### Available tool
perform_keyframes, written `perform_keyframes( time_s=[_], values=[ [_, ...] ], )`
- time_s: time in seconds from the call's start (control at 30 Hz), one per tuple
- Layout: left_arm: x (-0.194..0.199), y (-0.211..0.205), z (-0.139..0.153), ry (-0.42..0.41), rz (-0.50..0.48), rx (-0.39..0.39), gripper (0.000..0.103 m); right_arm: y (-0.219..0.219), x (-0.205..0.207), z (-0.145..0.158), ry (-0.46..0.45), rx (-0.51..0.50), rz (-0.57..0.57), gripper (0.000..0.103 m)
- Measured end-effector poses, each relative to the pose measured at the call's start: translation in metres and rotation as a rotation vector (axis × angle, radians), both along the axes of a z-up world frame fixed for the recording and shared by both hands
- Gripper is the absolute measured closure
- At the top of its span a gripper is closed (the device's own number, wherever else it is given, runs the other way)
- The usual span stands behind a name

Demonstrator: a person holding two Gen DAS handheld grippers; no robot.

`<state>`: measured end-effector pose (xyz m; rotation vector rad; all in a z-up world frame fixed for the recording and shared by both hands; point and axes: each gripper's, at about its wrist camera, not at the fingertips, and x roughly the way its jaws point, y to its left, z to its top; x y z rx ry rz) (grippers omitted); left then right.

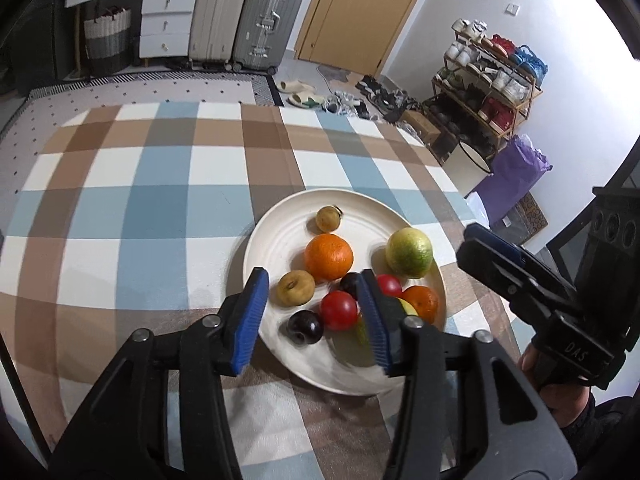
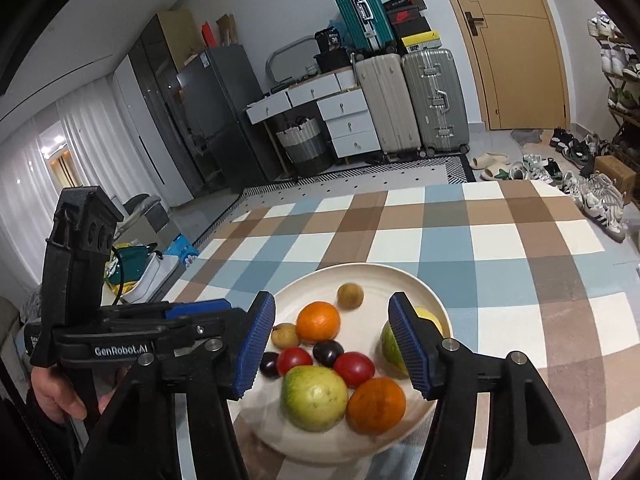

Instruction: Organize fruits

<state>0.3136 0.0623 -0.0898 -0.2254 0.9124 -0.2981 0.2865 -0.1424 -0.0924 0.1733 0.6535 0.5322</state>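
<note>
A white plate (image 1: 280, 228) (image 2: 380, 280) on the checked tablecloth holds two oranges (image 1: 329, 256) (image 2: 376, 406), two red tomatoes (image 1: 338, 310) (image 2: 354, 368), two dark plums (image 1: 305, 327) (image 2: 328, 352), two small brown fruits (image 1: 295, 288) (image 2: 350, 296) and two green-yellow fruits (image 1: 409, 252) (image 2: 314, 398). My left gripper (image 1: 311, 280) is open over the plate's near-left part, its pads touching no fruit. My right gripper (image 2: 332, 304) is open over the plate's near side, nothing pressed between its pads. One green fruit (image 2: 389, 346) is partly hidden behind its right finger.
The table wears a brown, blue and white checked cloth (image 1: 160, 184). Suitcases (image 1: 248, 16) and white drawers (image 1: 164, 20) stand by the far wall, and a shoe rack (image 1: 488, 88) on the right. A hand holds each gripper handle (image 2: 60, 392).
</note>
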Motion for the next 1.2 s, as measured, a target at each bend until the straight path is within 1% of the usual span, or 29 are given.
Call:
perform_keyframes(
  time_s=[0.03,0.07,0.1,0.17,0.2,0.27,0.33,0.4,0.47,0.5,0.53,0.57,0.6,0.63,0.7,0.83,0.93,1.0,1.07,1.2],
  values=[
    [-0.005,0.000,0.004,-0.007,0.012,0.008,0.046,-0.001,-0.005,0.003,-0.008,0.000,-0.004,0.042],
    [-0.011,0.001,0.008,-0.021,0.022,0.008,0.043,-0.003,-0.010,0.005,-0.016,0.005,-0.006,0.042],
    [-0.019,0.002,0.013,-0.037,0.028,0.004,0.042,-0.004,-0.015,0.008,-0.023,0.010,-0.006,0.041],
    [-0.029,0.002,0.018,-0.052,0.034,0.012,0.039,-0.006,-0.026,0.013,-0.044,0.017,-0.015,0.034],
    [-0.036,0.001,0.022,-0.063,0.039,0.022,0.037,-0.007,-0.033,0.015,-0.055,0.020,-0.018,0.033],
    [-0.048,0.000,0.027,-0.085,0.052,0.040,0.025,-0.008,-0.045,0.019,-0.073,0.023,-0.016,0.032],
    [-0.063,0.000,0.033,-0.125,0.078,0.059,0.022,-0.008,-0.057,0.022,-0.081,0.024,-0.014,0.031],
    [-0.076,0.000,0.039,-0.152,0.090,0.063,0.021,-0.008,-0.069,0.026,-0.096,0.032,-0.015,0.025],
    [-0.088,-0.001,0.044,-0.178,0.105,0.075,0.017,-0.008,-0.083,0.031,-0.125,0.032,-0.021,0.015],
    [-0.094,-0.001,0.046,-0.189,0.111,0.082,0.016,-0.008,-0.091,0.033,-0.148,0.028,-0.025,0.013],
    [-0.100,-0.002,0.048,-0.199,0.118,0.089,0.012,-0.008,-0.096,0.036,-0.162,0.026,-0.027,0.009],
    [-0.105,-0.002,0.049,-0.207,0.125,0.093,0.007,-0.008,-0.103,0.038,-0.182,0.024,-0.029,0.006],
    [-0.110,-0.002,0.050,-0.216,0.128,0.091,0.003,-0.008,-0.108,0.039,-0.195,0.023,-0.030,0.005],
    [-0.118,-0.002,0.052,-0.232,0.130,0.076,0.001,-0.008,-0.114,0.041,-0.211,0.022,-0.034,0.004],
    [-0.130,-0.002,0.055,-0.260,0.139,0.059,0.001,-0.008,-0.123,0.041,-0.226,0.023,-0.038,0.002],
    [-0.150,-0.005,0.057,-0.312,0.163,0.081,0.001,-0.010,-0.137,0.038,-0.237,0.028,-0.046,0.001],
    [-0.165,-0.009,0.055,-0.361,0.175,0.116,0.001,-0.013,-0.146,0.033,-0.262,0.029,-0.052,0.001],
    [-0.169,-0.010,0.052,-0.361,0.183,0.129,0.001,-0.014,-0.152,0.029,-0.283,0.012,-0.061,0.001],
    [-0.174,-0.009,0.049,-0.360,0.201,0.114,0.001,-0.016,-0.157,0.025,-0.300,0.002,-0.068,0.001],
    [-0.184,-0.007,0.046,-0.396,0.247,0.134,0.001,-0.019,-0.162,0.018,-0.325,-0.019,-0.088,0.001]
  ],
)
